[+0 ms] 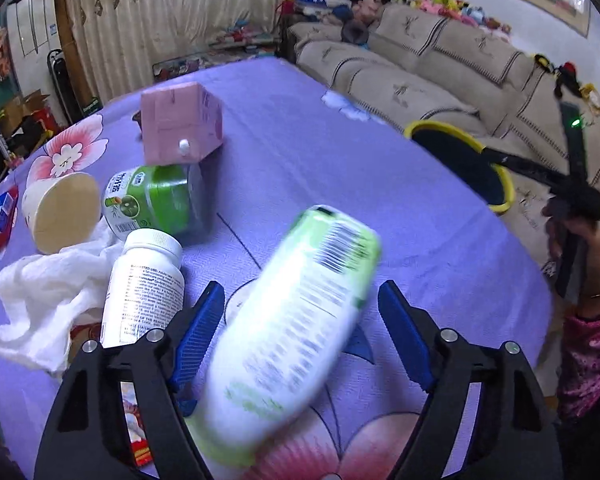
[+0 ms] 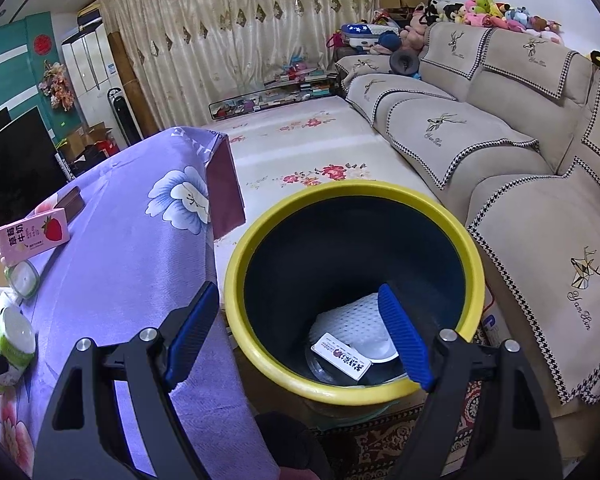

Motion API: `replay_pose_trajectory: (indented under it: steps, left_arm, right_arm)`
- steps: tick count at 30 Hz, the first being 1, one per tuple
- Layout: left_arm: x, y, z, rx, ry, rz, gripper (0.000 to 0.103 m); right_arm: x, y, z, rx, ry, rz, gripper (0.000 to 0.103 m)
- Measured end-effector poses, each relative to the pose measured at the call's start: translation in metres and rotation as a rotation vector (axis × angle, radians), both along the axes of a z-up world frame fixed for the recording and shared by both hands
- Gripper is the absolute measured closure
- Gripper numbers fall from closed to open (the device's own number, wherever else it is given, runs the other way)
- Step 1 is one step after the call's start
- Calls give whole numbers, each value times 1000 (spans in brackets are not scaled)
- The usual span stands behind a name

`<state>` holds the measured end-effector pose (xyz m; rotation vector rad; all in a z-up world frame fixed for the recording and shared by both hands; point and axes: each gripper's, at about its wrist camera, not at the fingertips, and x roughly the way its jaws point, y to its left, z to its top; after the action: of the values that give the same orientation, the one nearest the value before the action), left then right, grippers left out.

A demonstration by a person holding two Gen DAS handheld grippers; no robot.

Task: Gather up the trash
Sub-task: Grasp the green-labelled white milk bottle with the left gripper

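A green-and-white bottle (image 1: 296, 320), blurred, lies tilted between the blue pads of my left gripper (image 1: 300, 288) above the purple floral table (image 1: 340, 152). The left pad is at the bottle's side, while a gap shows at the right pad, so the gripper is open. That bottle (image 2: 14, 344) also appears at the left edge of the right wrist view. My right gripper (image 2: 298, 288) is open over the yellow-rimmed dark bin (image 2: 352, 190), its right finger inside and its left finger outside the rim. A white foam net (image 2: 356, 316) and a small white box (image 2: 342, 356) lie in the bin.
A white pill bottle (image 1: 144, 288), green jar (image 1: 156, 204), pink carton (image 1: 184, 124), paper cup (image 1: 60, 212) and white cloth (image 1: 44, 292) lie on the table's left. The bin (image 1: 500, 196) stands off the table's right edge, before a beige sofa (image 1: 440, 60). A hand in a pink sleeve (image 1: 588, 320) is at right.
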<state>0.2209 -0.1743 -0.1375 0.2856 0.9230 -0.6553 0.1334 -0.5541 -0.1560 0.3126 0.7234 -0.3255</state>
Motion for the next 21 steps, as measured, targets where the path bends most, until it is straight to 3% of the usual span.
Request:
replay_pose_trajectory:
  steps: [9,13,17,21]
  left_arm:
    - [0,-38,-2,183,-42,-165,24]
    - [4,-57,-2,249,7,-230,25]
    - [12,-69,-3,317,39,-246,39]
    - [11,-72,0,345,55,-272,43]
  right_arm:
    - [0,-1,2,-7,9,10,26]
    - [0,-1,6,-7,3,18,26]
    - [-1,0,7,-6,3,29,26]
    - [-3,-2,9,-1,-4,29,26]
